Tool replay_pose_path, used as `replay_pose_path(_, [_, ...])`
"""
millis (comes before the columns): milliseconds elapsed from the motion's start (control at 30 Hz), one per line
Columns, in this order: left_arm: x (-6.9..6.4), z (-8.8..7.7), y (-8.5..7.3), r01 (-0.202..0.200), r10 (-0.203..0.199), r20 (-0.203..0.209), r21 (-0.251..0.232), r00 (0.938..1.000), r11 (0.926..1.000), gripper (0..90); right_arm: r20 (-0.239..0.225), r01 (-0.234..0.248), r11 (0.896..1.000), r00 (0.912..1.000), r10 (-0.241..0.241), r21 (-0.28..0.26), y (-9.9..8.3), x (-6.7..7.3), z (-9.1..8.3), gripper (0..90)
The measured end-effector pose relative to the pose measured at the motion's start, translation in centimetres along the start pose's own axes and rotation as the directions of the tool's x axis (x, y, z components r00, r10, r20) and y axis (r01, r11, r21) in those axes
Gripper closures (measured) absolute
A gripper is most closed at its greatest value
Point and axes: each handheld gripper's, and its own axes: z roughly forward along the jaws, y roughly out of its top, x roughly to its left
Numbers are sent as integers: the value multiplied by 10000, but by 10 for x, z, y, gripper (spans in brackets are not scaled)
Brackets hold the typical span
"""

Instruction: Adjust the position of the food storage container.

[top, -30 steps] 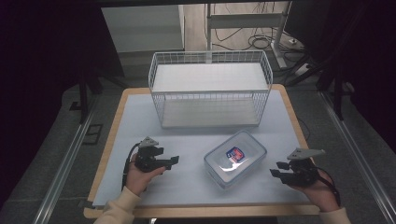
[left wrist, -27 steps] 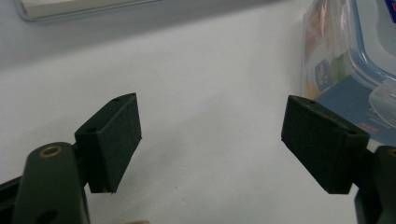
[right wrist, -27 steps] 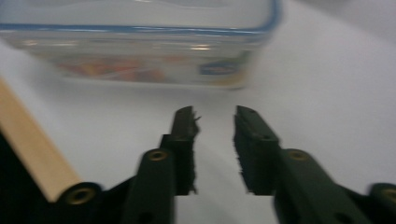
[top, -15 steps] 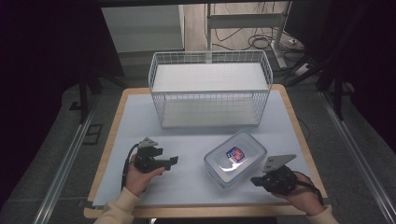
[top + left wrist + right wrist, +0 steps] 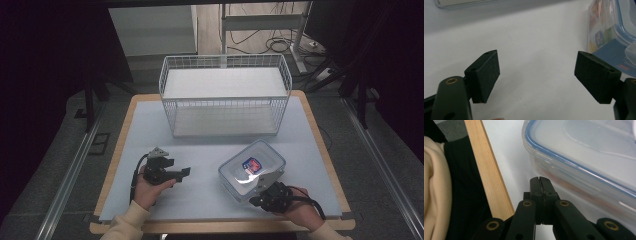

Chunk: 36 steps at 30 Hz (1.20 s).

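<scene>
A clear plastic container point(image 5: 252, 167) with a blue-rimmed lid and a red and blue label lies on the white mat at the front right. My right gripper point(image 5: 254, 201) is shut with nothing between its jaws. It lies low at the container's near side, close to the container wall point(image 5: 586, 152), with its tip point(image 5: 540, 180) over the mat. My left gripper point(image 5: 186, 172) rests on the mat to the left of the container. Its jaws are open and empty point(image 5: 536, 72) and point toward the container point(image 5: 609, 30).
A white wire basket point(image 5: 225, 95) stands at the back middle of the table. The wooden table edge point(image 5: 489, 170) runs just beside my right gripper, with a cream sleeve point(image 5: 434, 185) beyond it. Bare mat point(image 5: 200, 145) lies between the basket and both hands.
My right hand has swung left from the table's right side to the near side of the container, and its jaws have shut. The left hand has stayed put.
</scene>
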Motion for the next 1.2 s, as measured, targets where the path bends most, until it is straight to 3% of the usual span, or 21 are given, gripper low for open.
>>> replay_pose_path(533, [1,1,0,-6,6,-6,69,10000,10000,203,467,519,9986,9975,-523,107,12,4,8,898])
replay_pose_path(867, [2,1,0,-9,9,-11,63,10000,10000,205,656,524,9986,9965,-520,-36,24,6,18,899])
replay_pose_path(1200, [3,2,-1,-12,12,-11,104,10000,9999,205,860,185,9996,9962,-166,-215,39,5,31,899])
